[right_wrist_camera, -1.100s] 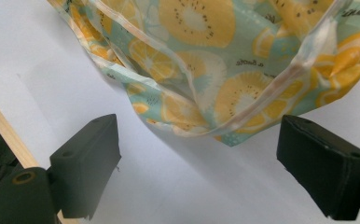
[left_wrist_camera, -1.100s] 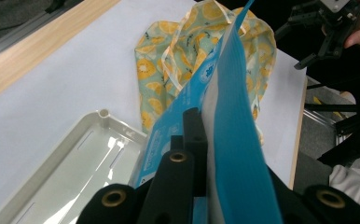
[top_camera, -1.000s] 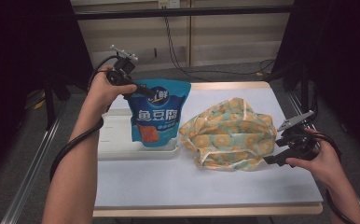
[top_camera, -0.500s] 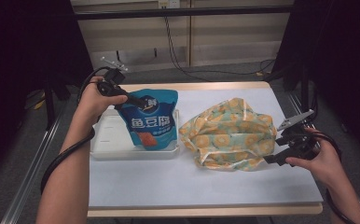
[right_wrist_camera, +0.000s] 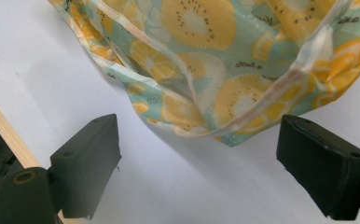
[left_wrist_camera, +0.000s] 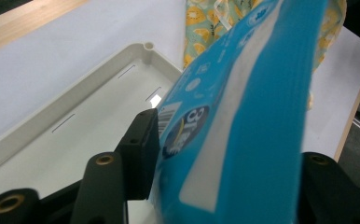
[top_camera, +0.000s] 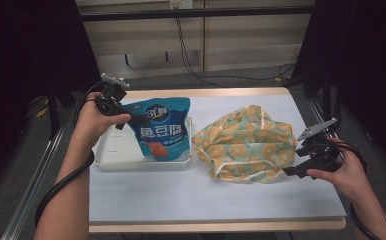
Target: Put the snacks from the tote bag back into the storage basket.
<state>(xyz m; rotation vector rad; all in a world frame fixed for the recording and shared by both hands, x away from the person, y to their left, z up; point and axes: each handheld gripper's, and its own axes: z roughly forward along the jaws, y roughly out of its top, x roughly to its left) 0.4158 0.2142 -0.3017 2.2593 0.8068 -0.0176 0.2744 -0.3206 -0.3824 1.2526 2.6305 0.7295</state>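
We see left gripper (top_camera: 143, 121) jaws just opening, half apart, slack around pouch (top_camera: 159, 131) top. Pouch light, slick; we'd grip top seam. Right gripper (top_camera: 287, 170) wide, empty.

A wooden-edged table (top_camera: 201, 93) covered with a pale blue-white mat (top_camera: 206, 195) carries everything. Directly on the mat, toward the left, lies a shallow white rectangular plastic tray (top_camera: 112, 150). Just beside it, on the right, rests a crumpled fabric bag printed with yellow citrus slices on green (top_camera: 246, 142), its edge near the tray's right rim.
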